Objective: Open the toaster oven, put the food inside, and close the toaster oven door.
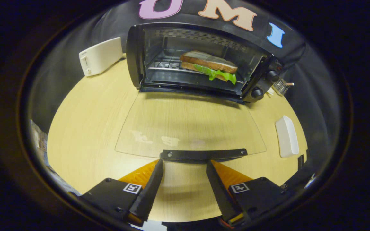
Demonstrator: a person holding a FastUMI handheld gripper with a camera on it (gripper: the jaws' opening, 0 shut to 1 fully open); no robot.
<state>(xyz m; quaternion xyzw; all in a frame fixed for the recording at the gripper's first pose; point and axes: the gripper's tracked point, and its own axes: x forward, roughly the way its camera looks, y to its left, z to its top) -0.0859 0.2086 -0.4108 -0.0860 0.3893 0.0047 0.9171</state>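
The black toaster oven (140,57) stands at the far side of the round wooden table (85,122), its glass door (188,128) folded flat down toward me. A sandwich (209,65) with green lettuce lies on the wire rack inside. The door's black handle (203,154) runs across just ahead of my fingertips. My gripper (185,163) is open, its fingers on either side of the handle's middle, and nothing is held between them.
A white pop-up toaster (101,56) stands left of the oven. A white rectangular dish (286,136) lies on the table to the right of the door. A small clear glass object (281,86) sits beside the oven's knobs (257,93).
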